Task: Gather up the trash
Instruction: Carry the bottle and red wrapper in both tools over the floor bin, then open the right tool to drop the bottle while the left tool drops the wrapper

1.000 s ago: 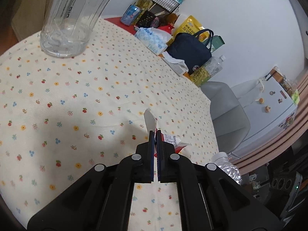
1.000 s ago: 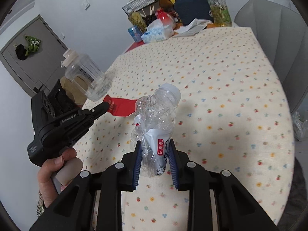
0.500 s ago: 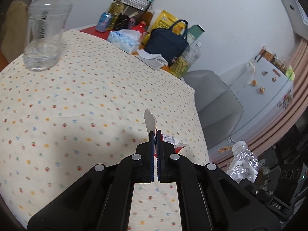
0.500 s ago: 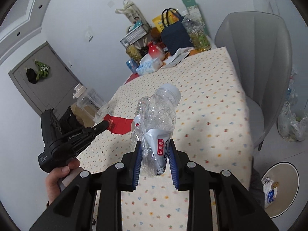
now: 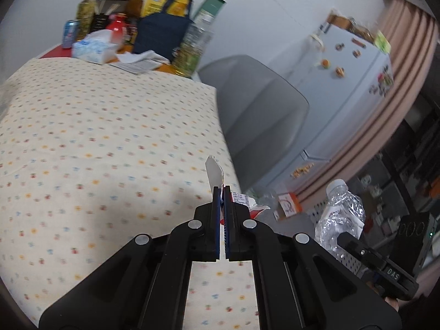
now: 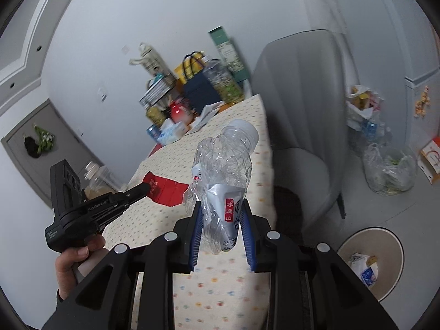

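Left wrist view: left gripper [image 5: 222,192] pinched fully closed on a thin red wrapper [image 5: 213,169], its pale torn edge sticking up past the tips, held over the near right edge of the dotted table [image 5: 82,137]. Grey chair [image 5: 261,104] beyond.

Right wrist view: right gripper [image 6: 221,220] partly closed on a crushed bottle [image 6: 222,170], cap pointing away. Trash bin [image 6: 385,250] on the floor, near right, with rubbish in it.

Risks, as I judge them: the crumpled, slick bottle may squirm out of the jaws mid-carry; the light wrapper may flutter wide of the bin if released high.
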`<action>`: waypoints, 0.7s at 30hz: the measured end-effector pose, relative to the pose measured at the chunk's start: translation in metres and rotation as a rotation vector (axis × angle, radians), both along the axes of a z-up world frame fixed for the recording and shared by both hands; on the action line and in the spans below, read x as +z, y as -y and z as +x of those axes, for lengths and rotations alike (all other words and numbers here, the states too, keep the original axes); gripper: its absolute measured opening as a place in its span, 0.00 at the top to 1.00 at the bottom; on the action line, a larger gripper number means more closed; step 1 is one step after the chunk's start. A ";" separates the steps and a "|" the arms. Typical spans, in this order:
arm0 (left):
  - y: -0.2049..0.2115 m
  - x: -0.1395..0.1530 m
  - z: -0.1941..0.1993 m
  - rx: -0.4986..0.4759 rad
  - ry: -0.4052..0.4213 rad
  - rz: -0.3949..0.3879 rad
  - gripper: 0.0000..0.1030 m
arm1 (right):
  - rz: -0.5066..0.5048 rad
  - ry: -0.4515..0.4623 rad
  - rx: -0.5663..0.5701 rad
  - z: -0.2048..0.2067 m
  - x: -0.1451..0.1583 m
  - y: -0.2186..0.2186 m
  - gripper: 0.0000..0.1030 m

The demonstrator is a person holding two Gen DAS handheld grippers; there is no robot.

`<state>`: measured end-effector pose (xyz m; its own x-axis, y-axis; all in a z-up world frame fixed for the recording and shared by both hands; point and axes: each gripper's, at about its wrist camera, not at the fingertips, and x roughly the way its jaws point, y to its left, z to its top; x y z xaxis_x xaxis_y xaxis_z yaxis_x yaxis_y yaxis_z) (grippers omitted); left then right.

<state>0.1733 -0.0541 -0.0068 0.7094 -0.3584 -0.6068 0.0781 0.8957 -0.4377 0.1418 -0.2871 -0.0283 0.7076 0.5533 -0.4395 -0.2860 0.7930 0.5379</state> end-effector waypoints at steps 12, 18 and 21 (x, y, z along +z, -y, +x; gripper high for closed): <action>0.133 -0.030 0.041 -0.247 -0.083 0.052 0.97 | 0.014 -0.095 -0.211 -0.008 -0.054 0.113 0.74; 0.180 -0.052 0.054 -0.314 -0.131 0.092 0.97 | 0.014 -0.208 -0.276 -0.001 -0.101 0.151 0.63; 0.202 -0.067 0.057 -0.349 -0.170 0.117 0.97 | -0.008 -0.285 -0.357 -0.002 -0.133 0.172 0.24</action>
